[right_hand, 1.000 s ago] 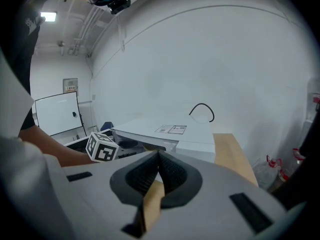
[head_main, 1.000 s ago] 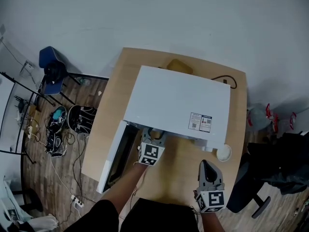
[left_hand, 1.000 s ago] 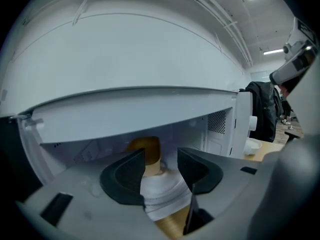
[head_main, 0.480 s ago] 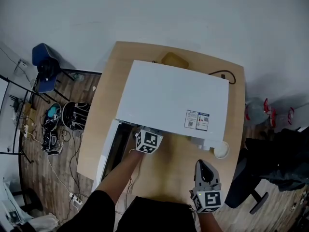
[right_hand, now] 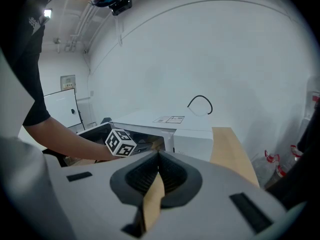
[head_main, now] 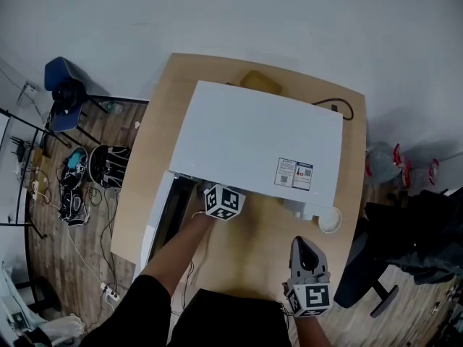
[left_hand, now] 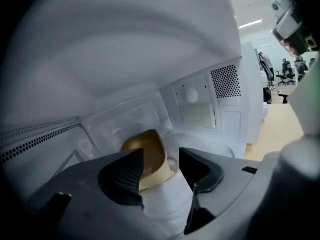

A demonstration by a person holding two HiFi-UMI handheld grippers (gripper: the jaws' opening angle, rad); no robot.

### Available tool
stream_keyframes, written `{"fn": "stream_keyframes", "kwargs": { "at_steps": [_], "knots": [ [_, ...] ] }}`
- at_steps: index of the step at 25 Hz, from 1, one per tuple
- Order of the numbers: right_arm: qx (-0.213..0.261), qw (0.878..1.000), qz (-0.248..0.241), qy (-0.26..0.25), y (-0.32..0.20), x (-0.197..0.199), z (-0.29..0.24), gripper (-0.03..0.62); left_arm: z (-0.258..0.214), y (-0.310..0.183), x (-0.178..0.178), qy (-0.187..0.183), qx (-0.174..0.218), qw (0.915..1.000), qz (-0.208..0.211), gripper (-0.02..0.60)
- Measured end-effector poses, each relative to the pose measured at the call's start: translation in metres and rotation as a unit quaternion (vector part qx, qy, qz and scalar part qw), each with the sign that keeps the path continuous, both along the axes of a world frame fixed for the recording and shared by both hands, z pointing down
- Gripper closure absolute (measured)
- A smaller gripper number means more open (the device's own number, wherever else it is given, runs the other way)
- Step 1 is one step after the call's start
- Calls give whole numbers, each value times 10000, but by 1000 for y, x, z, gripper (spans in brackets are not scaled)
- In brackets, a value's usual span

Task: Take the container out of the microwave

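Observation:
The white microwave (head_main: 253,139) stands on the wooden table (head_main: 253,255) with its door (head_main: 155,223) swung open to the left. My left gripper reaches into the cavity; from the head view only its marker cube (head_main: 223,202) shows under the front edge. Inside, a golden-tan container (left_hand: 150,156) rests on the white turntable (left_hand: 212,151). My left gripper (left_hand: 160,168) has its jaws opening, the container's near side sits between the pads, and neither pad presses on it. My right gripper (head_main: 302,246) hovers shut and empty over the table's near right.
A small white bowl (head_main: 330,220) sits on the table beside the microwave's right front corner. A black cable (head_main: 340,109) loops behind the microwave. Chairs, bags and cords crowd the floor at left (head_main: 87,172); a dark chair (head_main: 405,244) stands at right.
My left gripper has pushed deeper under the microwave's front edge and rolled, its cube now turned. The right gripper has stayed in place.

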State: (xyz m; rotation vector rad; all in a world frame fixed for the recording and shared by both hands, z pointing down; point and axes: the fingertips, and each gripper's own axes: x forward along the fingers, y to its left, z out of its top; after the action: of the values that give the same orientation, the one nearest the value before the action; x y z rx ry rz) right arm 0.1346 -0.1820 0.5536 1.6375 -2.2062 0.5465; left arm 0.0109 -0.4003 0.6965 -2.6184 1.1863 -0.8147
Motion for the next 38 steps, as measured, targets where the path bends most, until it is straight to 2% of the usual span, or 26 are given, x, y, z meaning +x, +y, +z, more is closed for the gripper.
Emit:
{"fn": "stream_keyframes", "kwargs": {
  "at_steps": [5, 9, 14, 16, 17, 18, 19, 25, 32, 35, 38],
  "knots": [
    [-12, 10000, 25, -20, 4, 4, 0, 537, 18, -1, 2, -357, -62, 9993, 59, 380],
    [-13, 10000, 64, 34, 6, 10, 0, 537, 29, -2, 2, -488, -165, 9987, 56, 380],
    [6, 9999, 119, 54, 7, 17, 0, 537, 33, -8, 0, -668, -86, 9977, -38, 382],
    [16, 9999, 123, 39, 8, 19, 1, 537, 33, -9, -3, -797, -13, 9968, -89, 401],
    [22, 9999, 135, 32, 8, 19, 1, 537, 32, -9, -4, -833, 23, 9965, -115, 435],
    [28, 9999, 151, 27, 7, 20, 0, 537, 30, -9, -5, -832, 45, 9964, -129, 479],
    [29, 9999, 164, 24, 8, 21, 0, 537, 27, -8, -6, -814, 62, 9966, -127, 497],
    [146, 9998, 105, 87, 8, 23, -1, 537, 21, 1, -2, -927, 152, 9956, 52, 557],
    [116, 9998, 109, 151, 18, 19, -4, 537, 14, 17, -8, -849, 90, 9963, -99, 558],
    [269, 9991, -39, 322, 21, 10, -10, 537, 8, 29, -7, -966, 195, 9951, -37, 558],
    [333, 9990, -125, 280, 26, 2, -16, 537, 4, 43, -8, -900, 154, 9958, -23, 558]
  ]
}}
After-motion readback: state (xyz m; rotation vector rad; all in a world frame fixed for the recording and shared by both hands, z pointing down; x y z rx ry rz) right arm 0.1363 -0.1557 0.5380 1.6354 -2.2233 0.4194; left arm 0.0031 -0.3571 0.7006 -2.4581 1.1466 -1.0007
